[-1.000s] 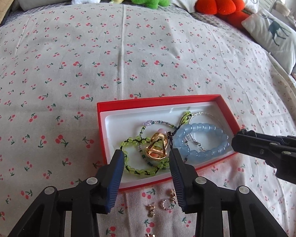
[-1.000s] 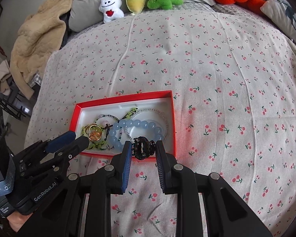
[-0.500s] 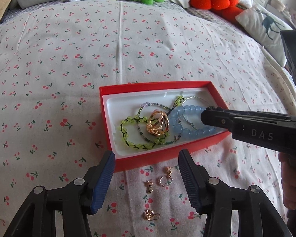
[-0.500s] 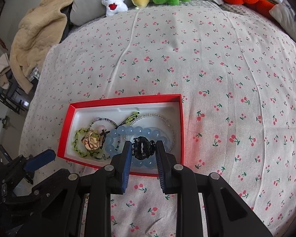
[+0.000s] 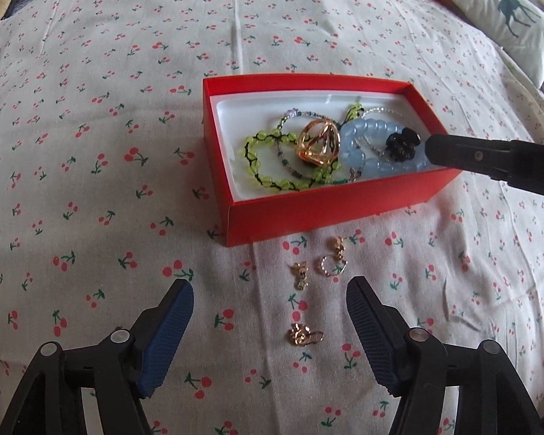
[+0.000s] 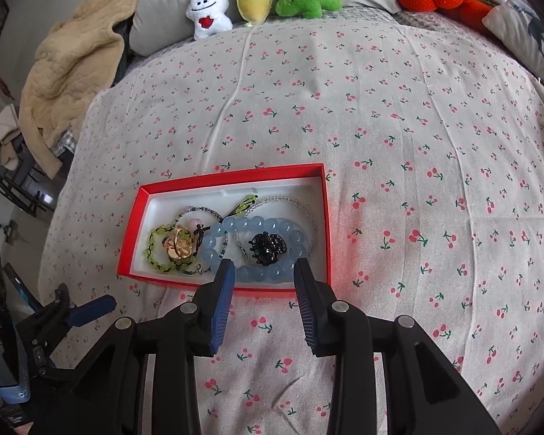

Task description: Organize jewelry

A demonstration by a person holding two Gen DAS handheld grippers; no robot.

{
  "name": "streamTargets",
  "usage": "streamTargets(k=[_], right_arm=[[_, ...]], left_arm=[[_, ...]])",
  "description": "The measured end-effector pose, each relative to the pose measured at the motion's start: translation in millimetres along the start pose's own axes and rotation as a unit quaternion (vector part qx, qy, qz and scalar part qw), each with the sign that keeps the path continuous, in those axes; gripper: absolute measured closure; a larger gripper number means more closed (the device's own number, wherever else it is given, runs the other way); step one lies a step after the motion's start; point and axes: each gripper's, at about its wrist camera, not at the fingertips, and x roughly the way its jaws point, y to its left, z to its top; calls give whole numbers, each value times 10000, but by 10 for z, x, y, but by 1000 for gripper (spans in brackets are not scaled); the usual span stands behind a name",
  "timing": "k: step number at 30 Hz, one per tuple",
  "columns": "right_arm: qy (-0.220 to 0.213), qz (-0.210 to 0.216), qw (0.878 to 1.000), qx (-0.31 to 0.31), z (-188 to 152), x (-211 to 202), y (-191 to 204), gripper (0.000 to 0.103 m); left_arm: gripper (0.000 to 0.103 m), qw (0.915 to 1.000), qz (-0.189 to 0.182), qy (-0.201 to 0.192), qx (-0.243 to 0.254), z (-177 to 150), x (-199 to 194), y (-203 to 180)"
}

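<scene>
Several bracelets (image 5: pixel 375 152) and black claw clip (image 6: pixel 267 248) inside red box (image 5: pixel 330 210).

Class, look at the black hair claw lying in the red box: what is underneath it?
The black hair claw sits in the ring of the blue bead bracelet, over a thin clear-bead strand. Whether it touches the red box floor is hidden.

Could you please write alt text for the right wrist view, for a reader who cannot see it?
The open right gripper hovers at the near edge of a red box on a cherry-print bedspread. Inside the box, a black hair claw lies within a blue bead bracelet, beside a gold ring and a green bead bracelet.
</scene>
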Motion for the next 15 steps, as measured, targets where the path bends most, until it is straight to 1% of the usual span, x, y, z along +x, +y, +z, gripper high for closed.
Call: streamTargets(k=[2, 6, 8, 11, 13, 15], right_arm=[[-6, 23, 10000, 10, -68, -64, -2, 61], [-17, 20, 10000, 14, -221, -219, 16, 52], [-36, -53, 10000, -53, -304, -282, 37, 47], [34, -258, 9995, -197, -424, -280, 64, 45], [160, -419, 9986, -289, -501, -233, 67, 45], [316, -528, 9974, -387, -561, -171, 62, 45]], left_arm=[[25, 10000, 20, 61, 42, -53, 8, 0], [23, 9996, 113, 225, 139, -160, 36, -5], [22, 9993, 137, 296, 186, -204, 47, -3], [22, 9989, 188, 366, 234, -268, 55, 25], [22, 9987, 204, 410, 224, -297, 65, 60], [22, 9986, 145, 466, 184, -305, 82, 92]])
